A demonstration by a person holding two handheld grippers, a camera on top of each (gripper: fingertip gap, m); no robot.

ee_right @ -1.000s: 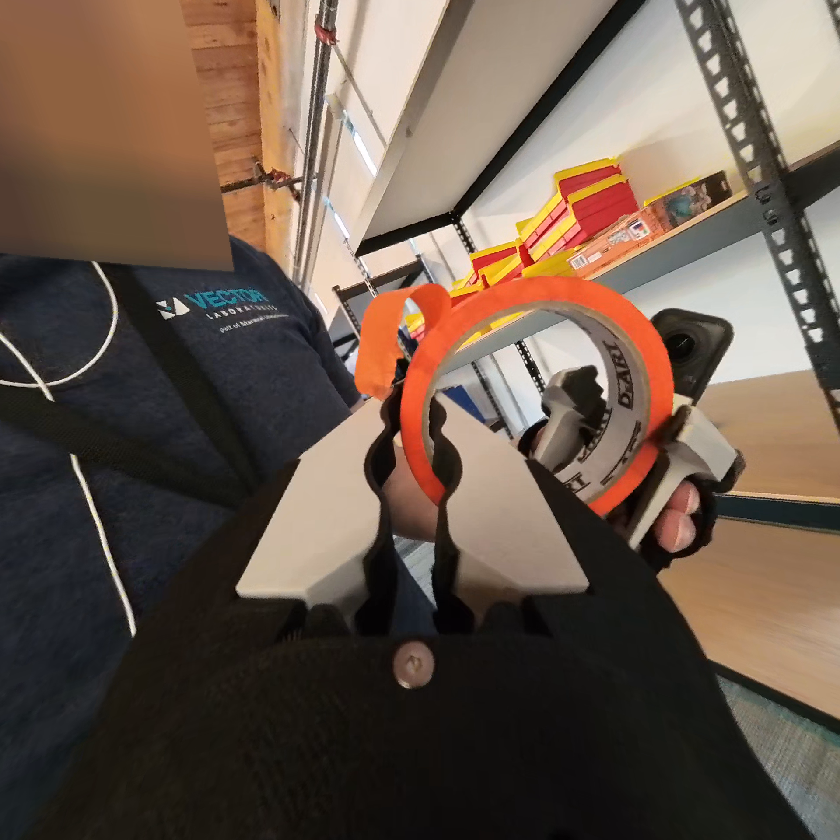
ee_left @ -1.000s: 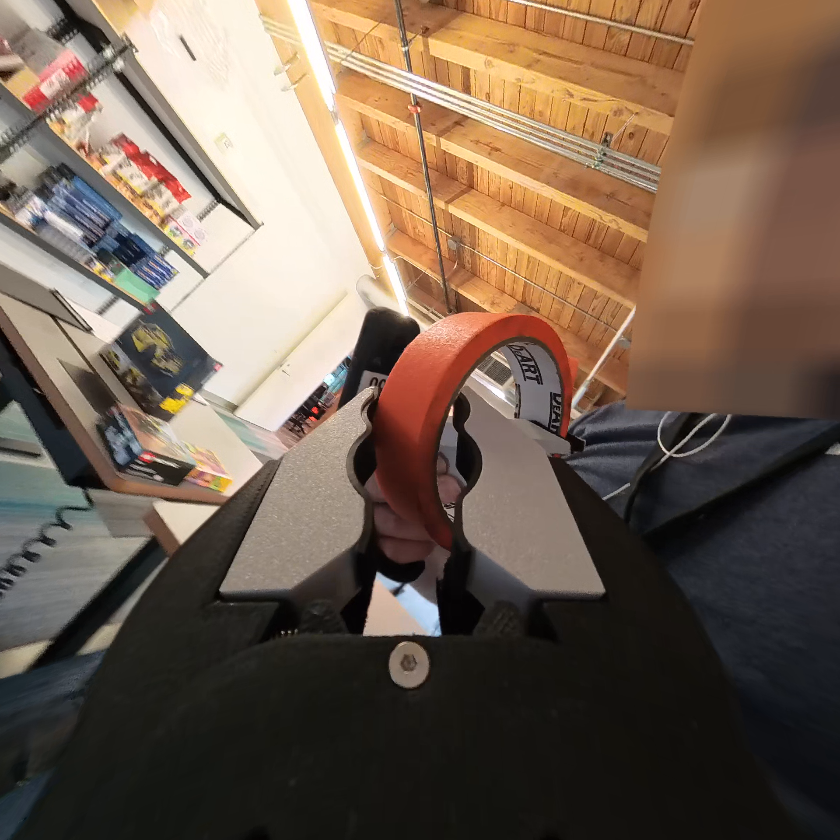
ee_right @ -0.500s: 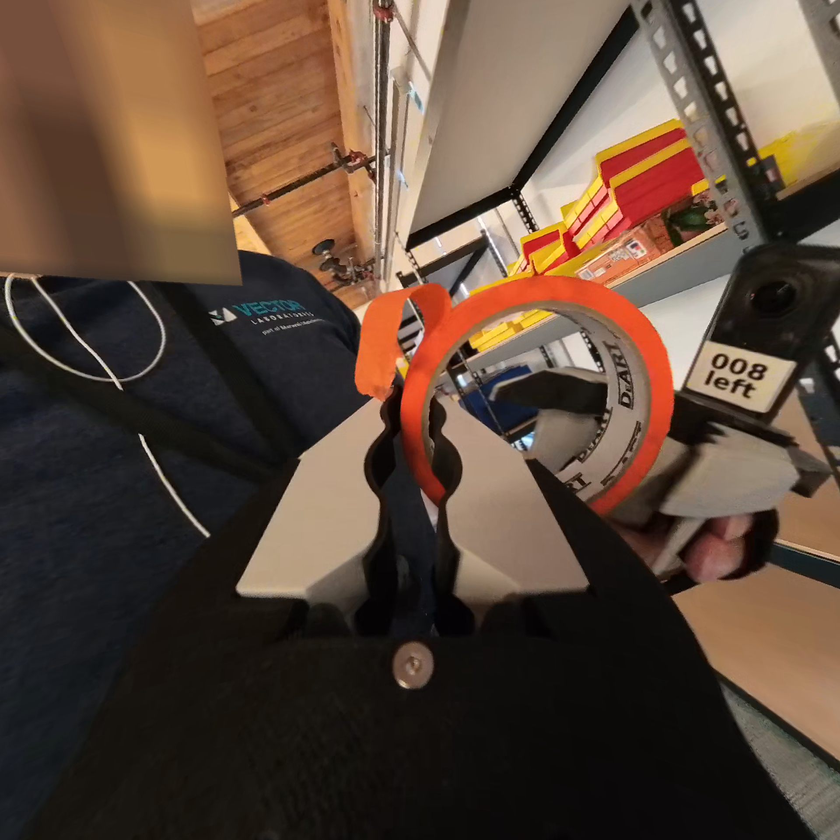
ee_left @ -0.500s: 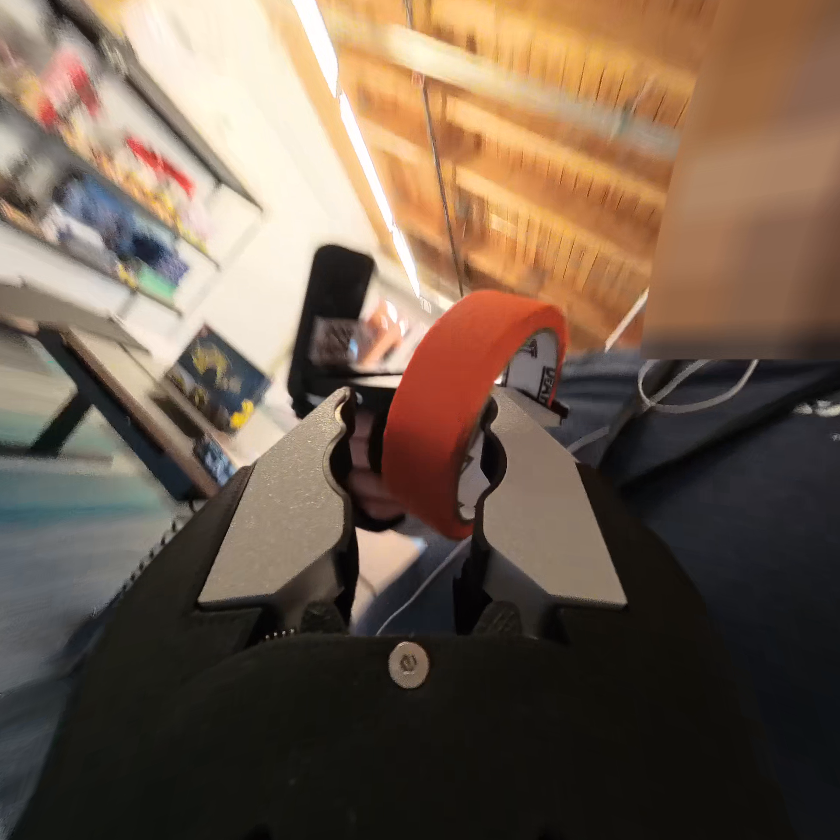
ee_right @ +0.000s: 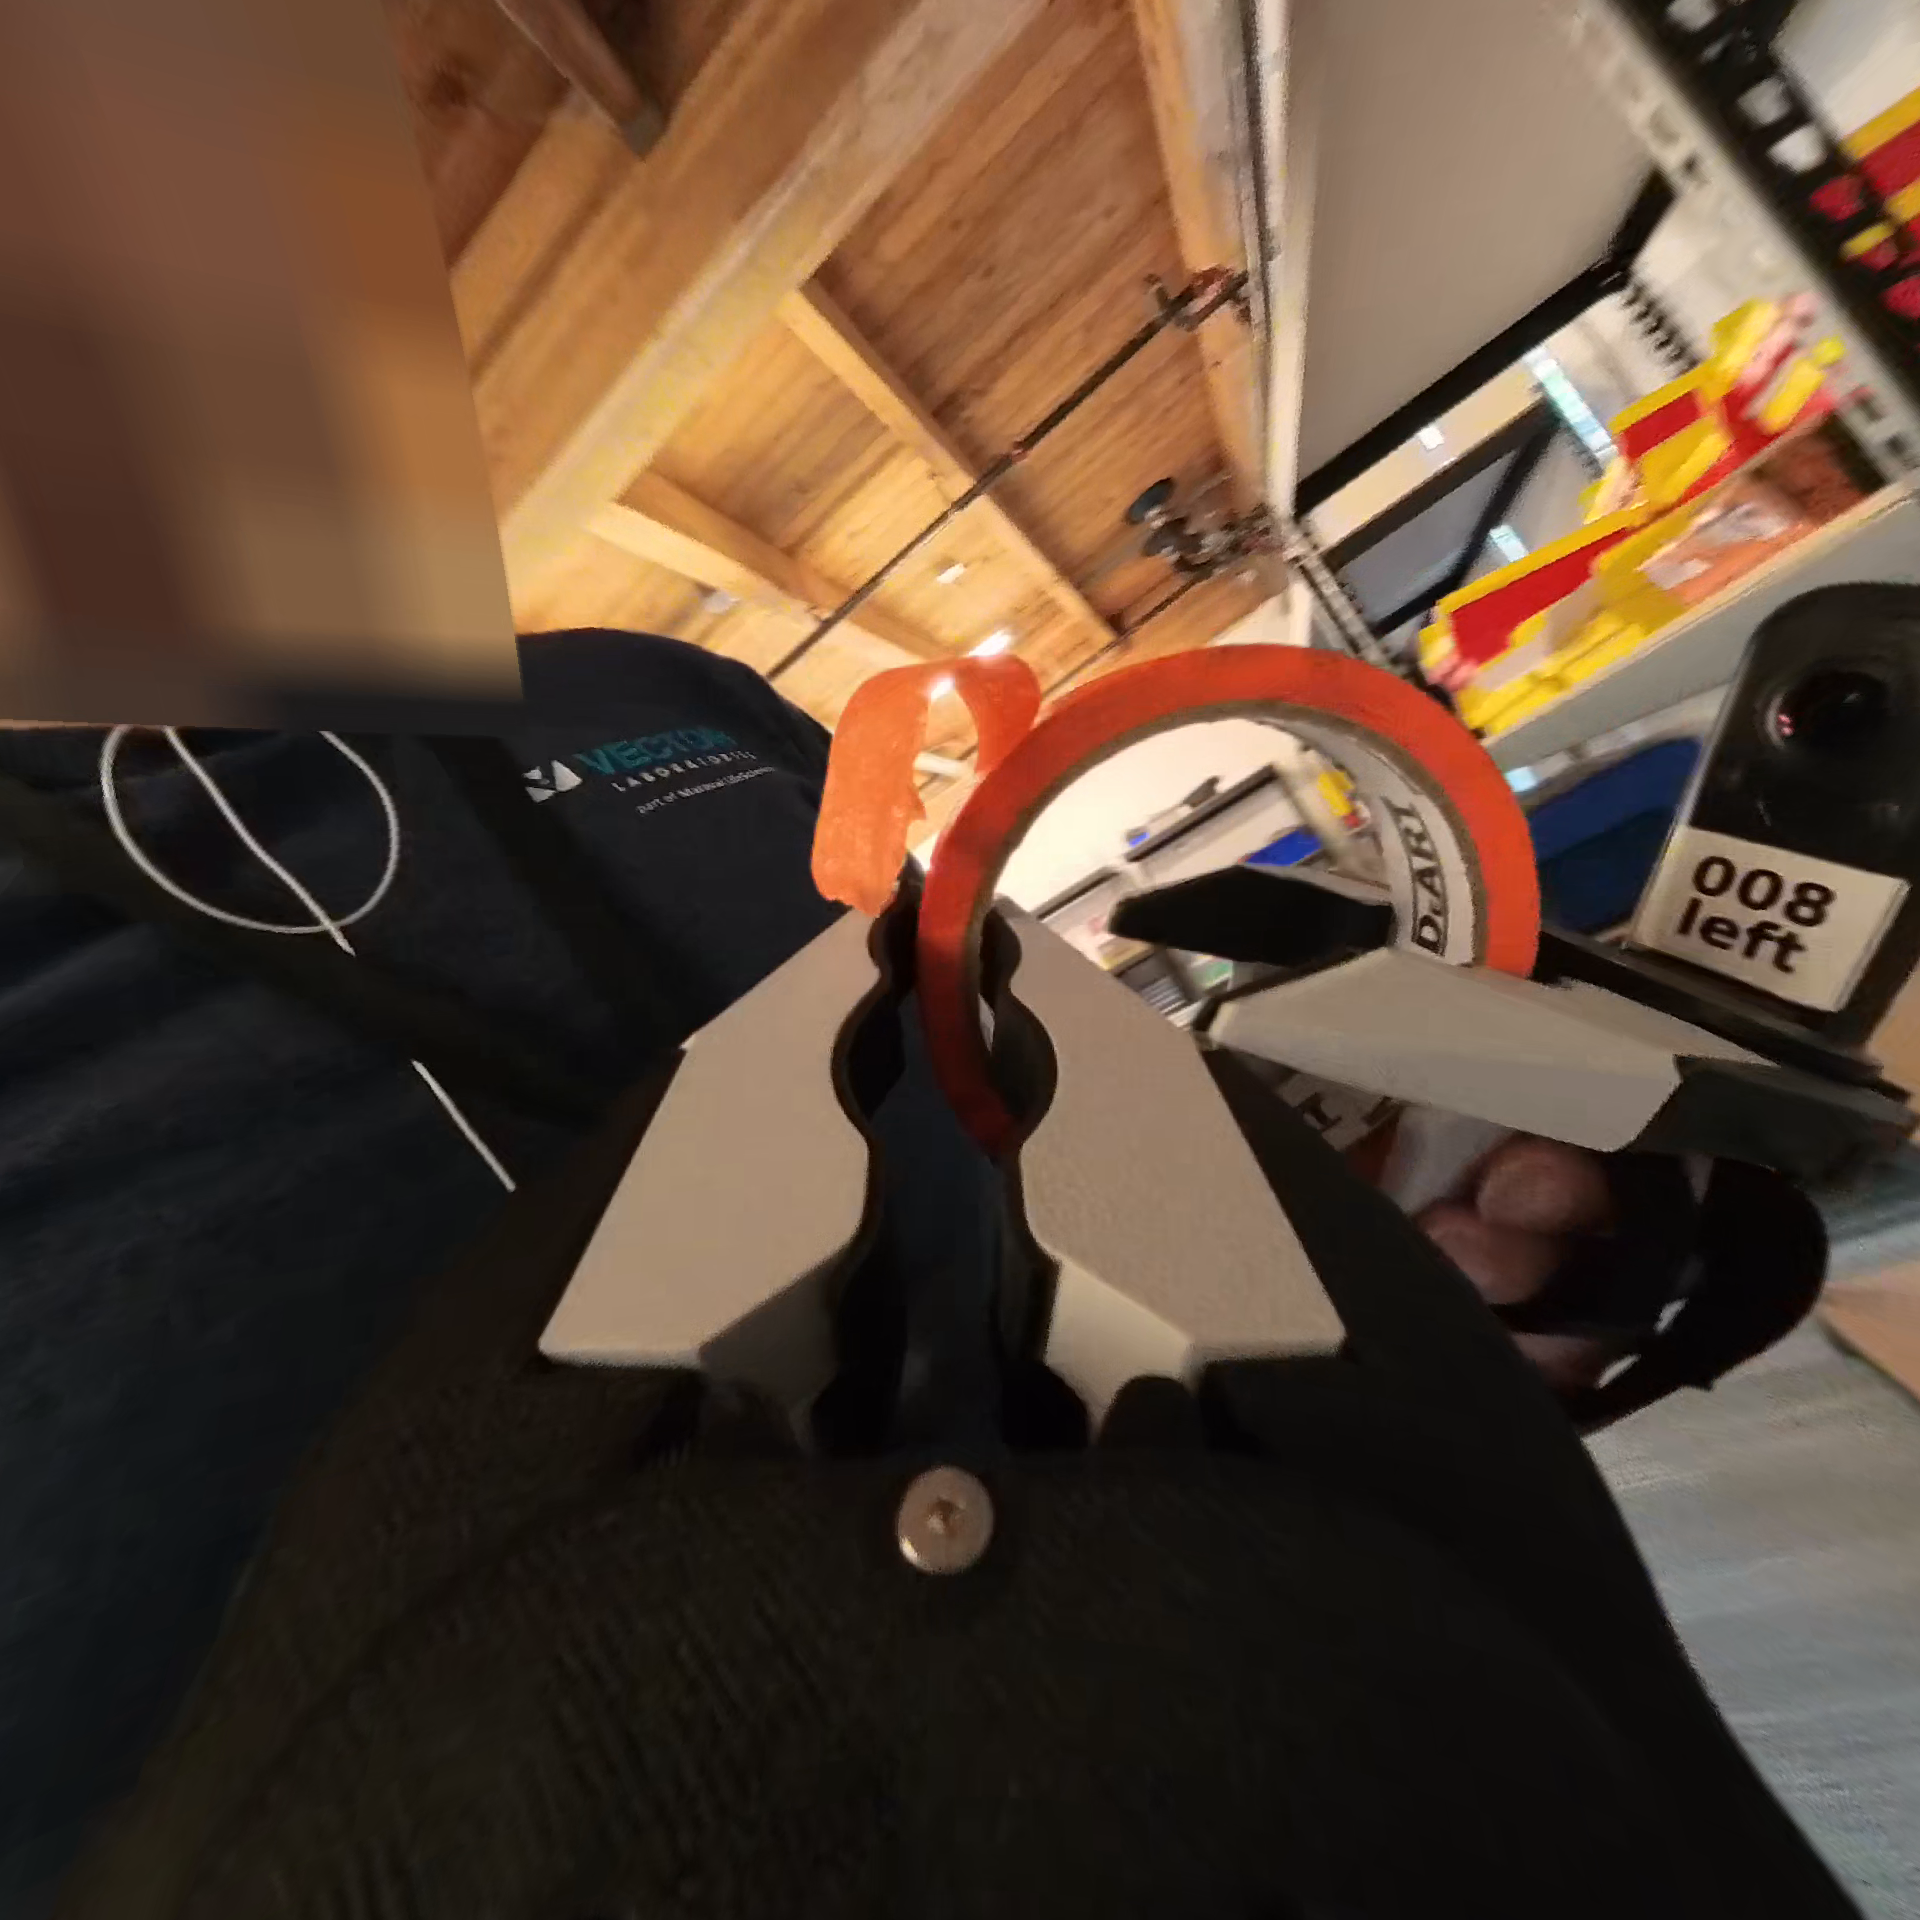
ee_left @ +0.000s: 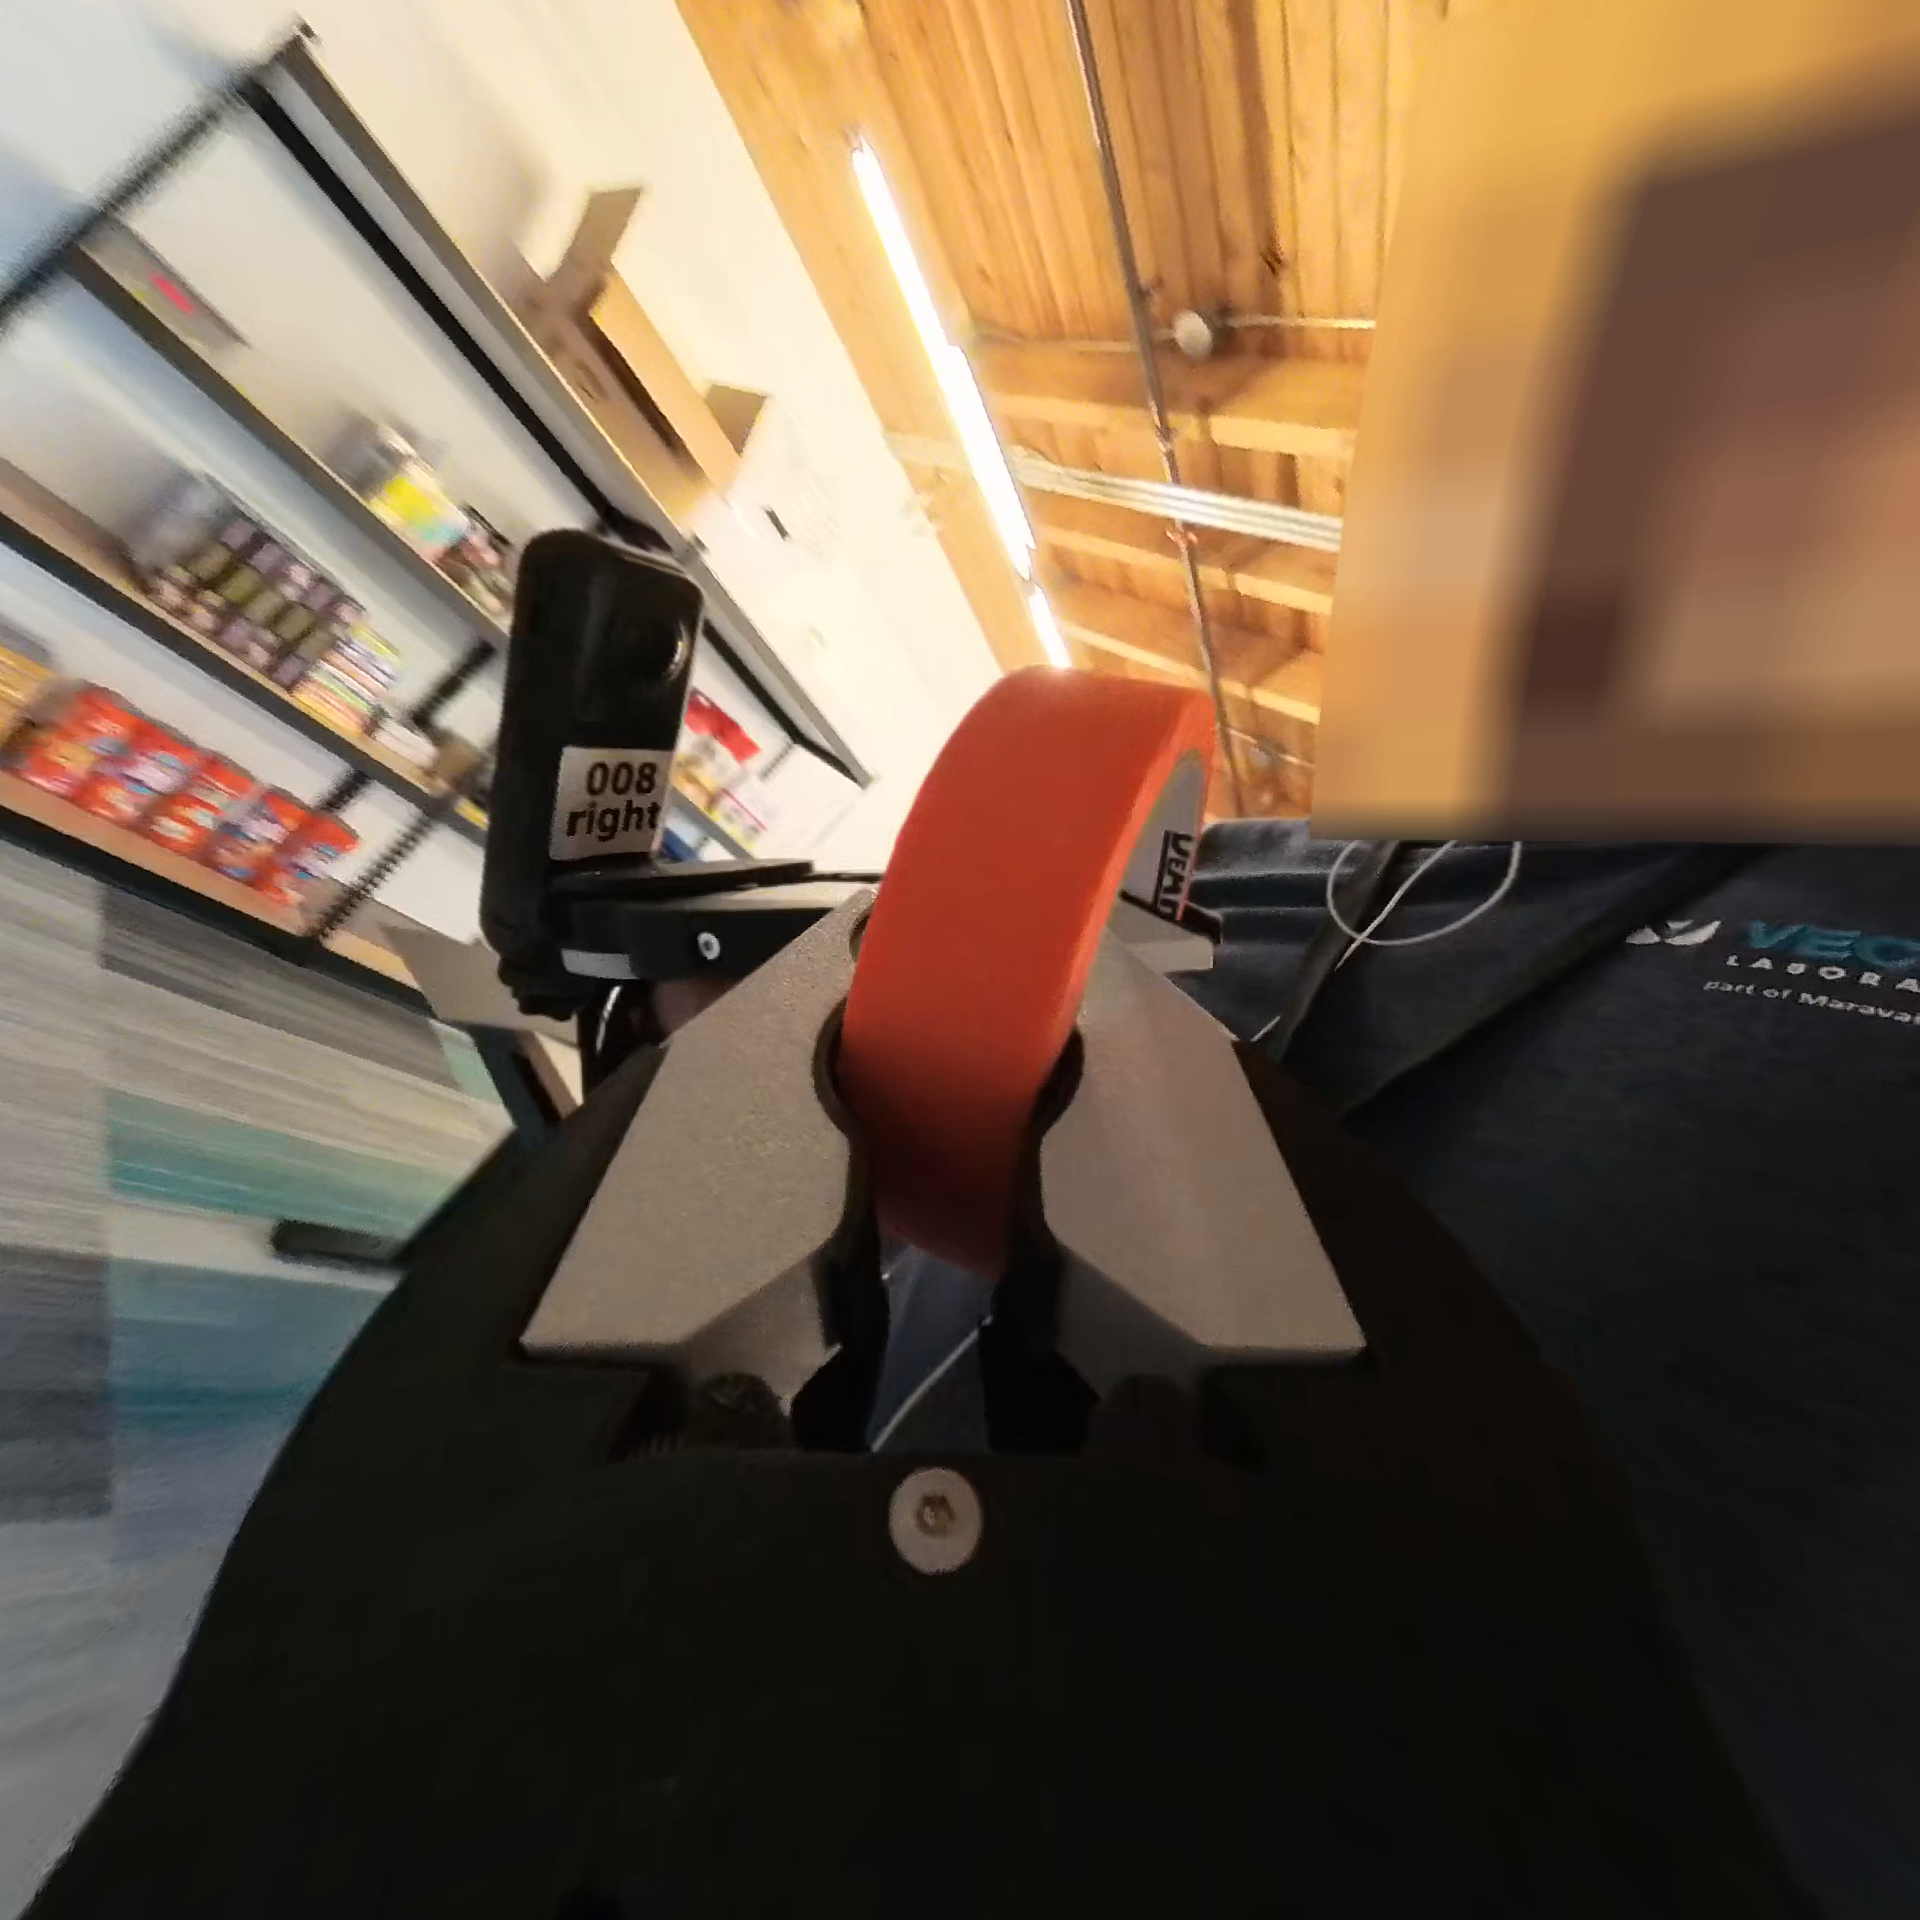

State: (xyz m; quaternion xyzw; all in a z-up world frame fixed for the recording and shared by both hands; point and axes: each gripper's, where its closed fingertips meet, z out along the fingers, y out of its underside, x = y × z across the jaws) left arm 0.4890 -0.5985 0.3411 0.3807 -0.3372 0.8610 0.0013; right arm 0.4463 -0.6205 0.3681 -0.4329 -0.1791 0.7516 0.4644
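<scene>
An orange tape roll with a white core is held in the air between both grippers. My left gripper is shut on the tape roll across its width, one finger on each flat side. My right gripper is shut on the tape roll, pinching its wall with one finger inside the ring and one outside. A loose curled tape end sticks up just left of the right fingers. The left gripper's fingers reach in from the right in the right wrist view. The right gripper's body shows to the left in the left wrist view.
A person in a dark blue top with a white cord stands close behind the grippers. Metal shelves with coloured boxes and yellow-red boxes line both sides. A wooden beam ceiling is overhead, grey carpet below.
My left gripper let go of the roll's wall, opened wider, and now clamps the roll across its width. Both grippers tilted and swung; the right kept its pinch.
</scene>
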